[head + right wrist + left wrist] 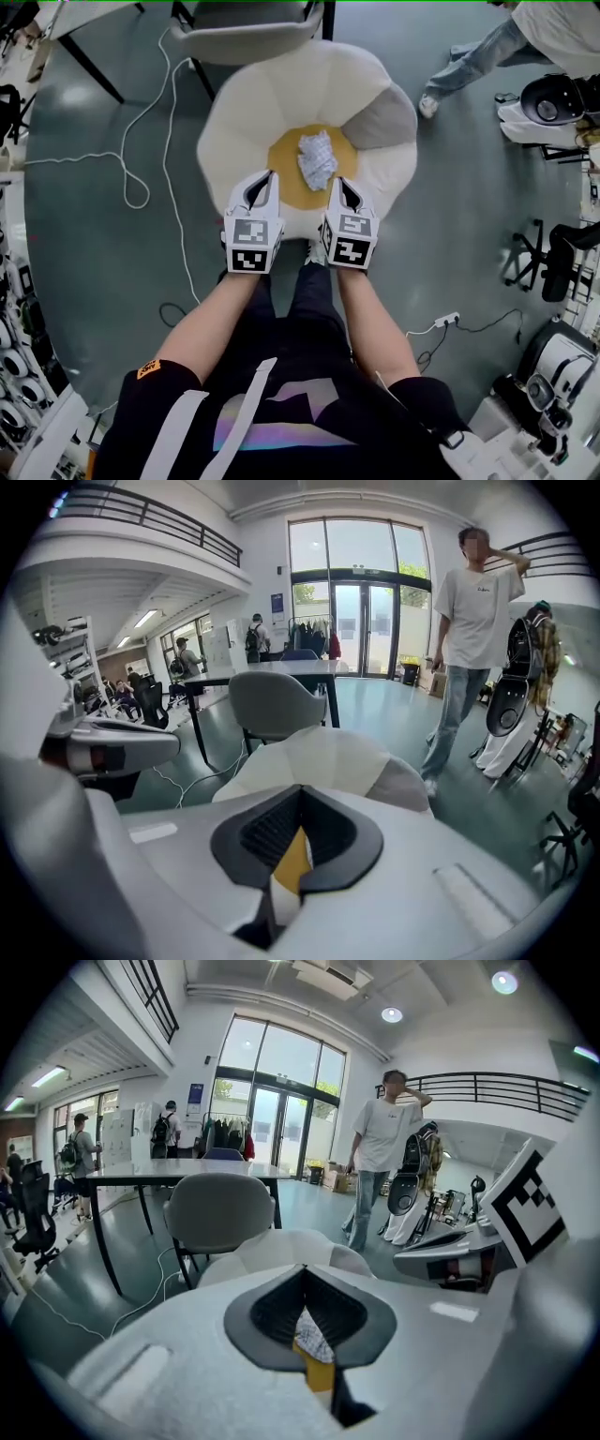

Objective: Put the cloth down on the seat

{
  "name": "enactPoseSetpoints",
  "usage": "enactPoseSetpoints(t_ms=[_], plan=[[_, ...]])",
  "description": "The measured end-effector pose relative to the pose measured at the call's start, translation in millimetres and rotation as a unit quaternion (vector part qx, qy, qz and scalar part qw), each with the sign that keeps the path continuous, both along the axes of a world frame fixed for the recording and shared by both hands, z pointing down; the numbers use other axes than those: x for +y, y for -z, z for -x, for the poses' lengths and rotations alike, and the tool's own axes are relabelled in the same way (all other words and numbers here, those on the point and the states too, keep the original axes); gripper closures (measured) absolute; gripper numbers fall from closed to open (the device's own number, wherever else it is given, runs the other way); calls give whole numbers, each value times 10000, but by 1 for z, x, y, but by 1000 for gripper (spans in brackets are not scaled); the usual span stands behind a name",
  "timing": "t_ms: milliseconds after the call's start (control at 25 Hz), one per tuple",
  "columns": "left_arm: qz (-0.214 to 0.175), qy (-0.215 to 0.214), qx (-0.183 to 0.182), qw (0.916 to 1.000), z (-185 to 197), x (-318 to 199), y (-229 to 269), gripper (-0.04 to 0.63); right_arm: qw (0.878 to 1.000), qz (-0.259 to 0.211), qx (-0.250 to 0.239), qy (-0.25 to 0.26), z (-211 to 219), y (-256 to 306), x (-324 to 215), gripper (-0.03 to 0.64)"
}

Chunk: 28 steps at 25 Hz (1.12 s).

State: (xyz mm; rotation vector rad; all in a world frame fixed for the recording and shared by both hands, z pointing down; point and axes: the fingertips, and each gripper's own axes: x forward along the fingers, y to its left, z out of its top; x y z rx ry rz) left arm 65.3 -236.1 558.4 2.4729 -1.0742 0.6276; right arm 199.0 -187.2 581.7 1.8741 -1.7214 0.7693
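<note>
Cloth (317,159) lies on the seat (281,103), just beyond my right claw (340,181); it and my left claw (271,175) are closed, empty.

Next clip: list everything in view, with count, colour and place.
seat: 1, cream petals, one grey, yellow centre; floor ahead
cloth: 1, white, crumpled on the seat's centre
chair: 1, grey, behind the seat
table: 1, pale top, beyond the chair
cable: at least 1, white, floor left of the seat
power strip: 1, white, floor right
standing person: 1, white shirt, jeans, right
left hand-held gripper: 1, grey, shut, empty, over the seat
right hand-held gripper: 1, grey, shut, empty, beside it
</note>
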Motion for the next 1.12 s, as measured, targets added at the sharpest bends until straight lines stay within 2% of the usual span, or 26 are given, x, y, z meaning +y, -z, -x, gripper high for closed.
enactPoseSetpoints(t_ms=[480, 800, 960, 1120], plan=[[-251, -772, 366, 9960, 22, 42, 82, 596, 9983, -540, 51, -224, 50, 93, 44, 615], [-357, -941, 472, 9938, 43, 78, 132, 595, 9961, -870, 74, -99, 69, 154, 81, 617], [-468, -971, 635, 9922, 43, 105, 153, 595, 9940, -1090, 52, 14, 74, 179, 111, 617], [-666, -1108, 622, 9897, 36, 129, 175, 595, 9911, -1328, -12, 75, 76, 197, 135, 615]])
